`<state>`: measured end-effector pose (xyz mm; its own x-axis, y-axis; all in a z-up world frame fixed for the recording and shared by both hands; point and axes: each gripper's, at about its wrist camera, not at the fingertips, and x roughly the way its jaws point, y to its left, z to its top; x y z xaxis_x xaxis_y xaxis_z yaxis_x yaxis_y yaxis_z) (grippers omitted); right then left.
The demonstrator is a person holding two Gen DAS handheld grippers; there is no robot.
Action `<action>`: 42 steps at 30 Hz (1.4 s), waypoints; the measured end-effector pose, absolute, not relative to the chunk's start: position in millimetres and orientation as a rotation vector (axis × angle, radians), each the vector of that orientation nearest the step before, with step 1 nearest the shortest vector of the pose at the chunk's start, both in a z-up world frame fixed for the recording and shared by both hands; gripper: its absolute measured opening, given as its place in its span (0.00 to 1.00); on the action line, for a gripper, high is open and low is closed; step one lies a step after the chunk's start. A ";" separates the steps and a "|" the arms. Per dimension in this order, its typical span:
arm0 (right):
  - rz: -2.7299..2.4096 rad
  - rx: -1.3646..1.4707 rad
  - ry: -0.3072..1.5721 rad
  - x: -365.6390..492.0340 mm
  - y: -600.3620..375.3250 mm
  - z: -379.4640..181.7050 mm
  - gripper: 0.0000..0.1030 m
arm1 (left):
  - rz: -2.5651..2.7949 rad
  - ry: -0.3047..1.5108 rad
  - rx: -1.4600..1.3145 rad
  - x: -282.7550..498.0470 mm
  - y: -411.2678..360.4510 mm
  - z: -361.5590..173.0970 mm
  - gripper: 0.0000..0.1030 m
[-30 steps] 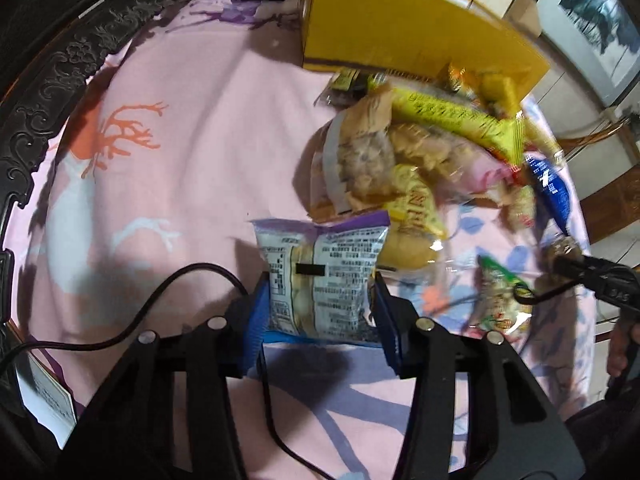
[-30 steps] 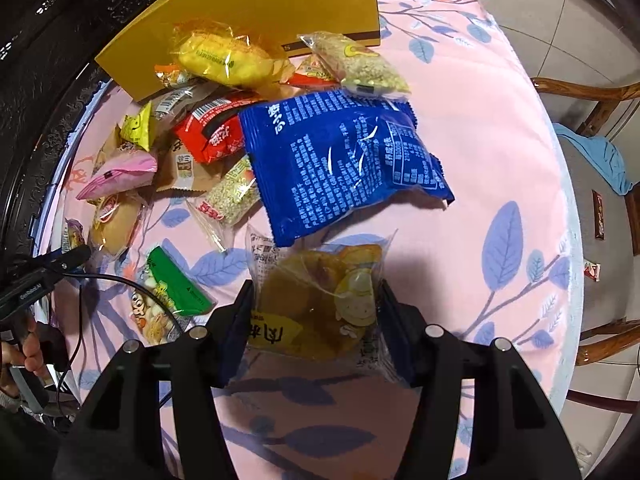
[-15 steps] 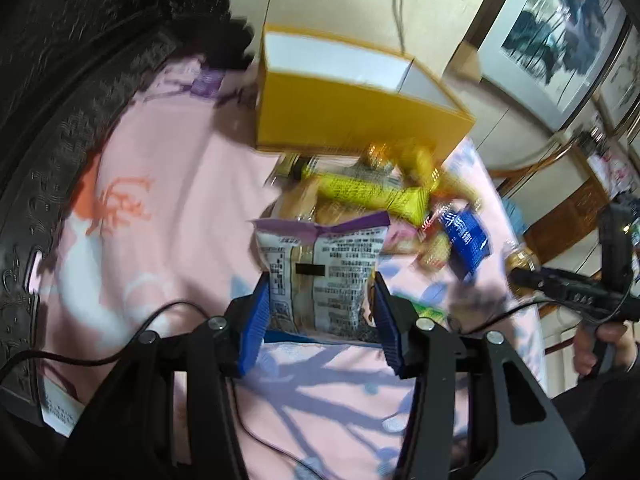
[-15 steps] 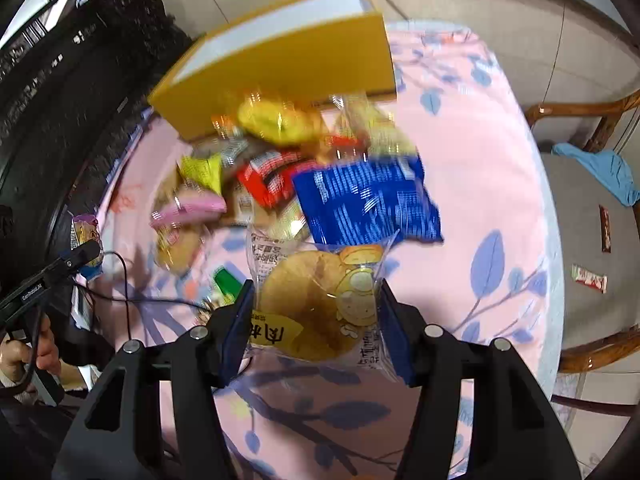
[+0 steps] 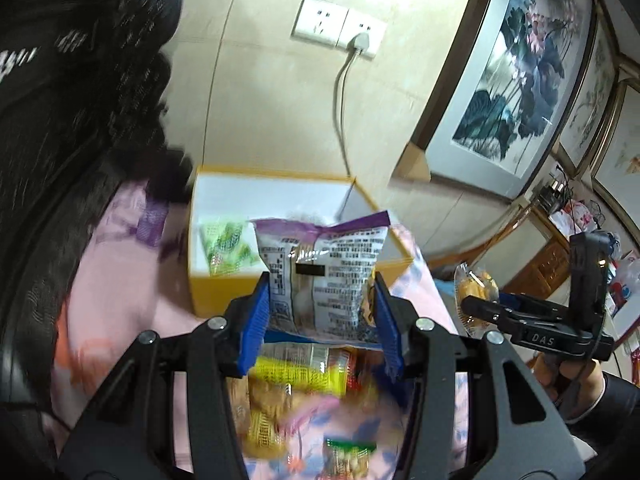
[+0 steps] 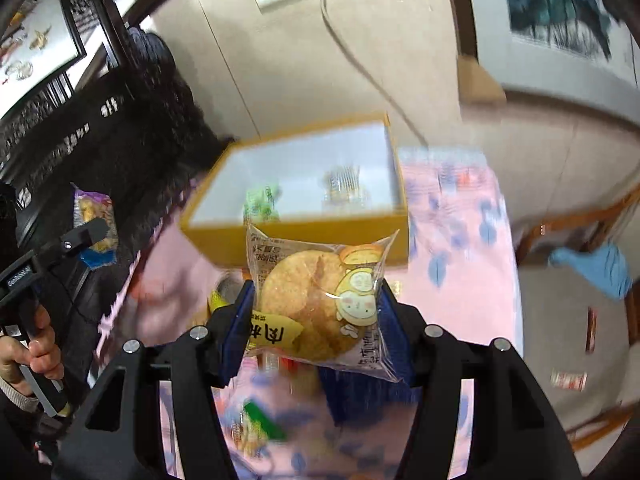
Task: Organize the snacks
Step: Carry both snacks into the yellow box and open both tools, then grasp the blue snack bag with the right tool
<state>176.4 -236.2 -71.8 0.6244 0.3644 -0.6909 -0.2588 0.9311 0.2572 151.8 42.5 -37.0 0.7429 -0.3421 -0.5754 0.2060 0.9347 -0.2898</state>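
Note:
My left gripper [image 5: 320, 312] is shut on a purple-and-white snack packet [image 5: 324, 276], held up in the air in front of the yellow box [image 5: 224, 288]. The box is open, white inside, with a green packet [image 5: 226, 246] lying in it. My right gripper [image 6: 316, 328] is shut on a clear packet with a round golden cake [image 6: 316, 304], also lifted before the yellow box [image 6: 296, 236]. In the right wrist view the green packet [image 6: 260, 204] and another small packet [image 6: 342, 186] lie inside. A blurred pile of snacks [image 5: 296, 388] stays on the pink tablecloth [image 5: 112, 300] below.
In the left wrist view the other gripper [image 5: 532, 320] with its cake packet shows at the right, held by a hand [image 5: 568, 380]. Dark carved furniture [image 5: 72, 100] rises at the left. A wall socket with a cable [image 5: 340, 32] and framed paintings [image 5: 516, 72] are behind. A wooden chair [image 6: 580, 232] stands right.
Both grippers rose and tipped up from the table with their packets. The view swung from the snack pile to the open top of the yellow box and the wall behind.

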 end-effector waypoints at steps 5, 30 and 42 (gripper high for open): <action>0.374 0.116 0.712 223.9 -225.0 -38.7 0.58 | -0.275 0.607 -0.199 202.0 28.3 -7.8 0.48; 0.367 0.051 0.657 317.9 -180.4 -43.1 0.72 | -0.097 0.650 -0.282 305.8 38.2 -25.4 0.81; 0.355 0.024 0.735 253.8 -216.4 -67.7 0.72 | -0.103 0.660 -0.235 239.7 34.7 -32.7 0.94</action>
<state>253.8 -216.4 -67.7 0.6849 0.3250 -0.6521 -0.3083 0.9402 0.1448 239.7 34.7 -32.7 0.7859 -0.1691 -0.5948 0.0206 0.9685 -0.2481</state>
